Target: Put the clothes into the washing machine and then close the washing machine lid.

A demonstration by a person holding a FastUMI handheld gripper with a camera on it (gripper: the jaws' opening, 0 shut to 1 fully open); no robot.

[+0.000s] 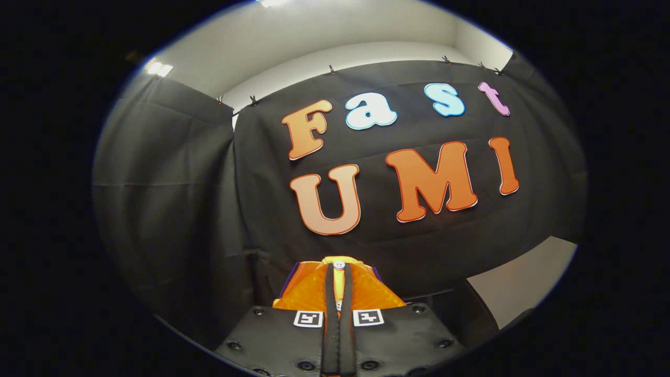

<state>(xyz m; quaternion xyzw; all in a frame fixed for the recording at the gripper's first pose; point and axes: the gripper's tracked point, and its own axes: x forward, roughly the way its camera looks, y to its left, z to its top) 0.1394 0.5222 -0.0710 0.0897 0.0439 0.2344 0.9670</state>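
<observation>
Claw [339, 293] pressed together, pinching orange garment [361, 290] with a white snap button, held up before the booth's black cloth wall [172, 209]

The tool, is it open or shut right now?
Shut: the tool has its fingers pressed together, with no gap visible between them.

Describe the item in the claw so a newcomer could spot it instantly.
Start at the black cloth wall of the booth, then drop to the claw in front of it. Its fingers are closed together on an orange garment, which bunches up just beyond the tips. It is the sole bright, textured fabric there, with a small white snap button at its top.
</observation>
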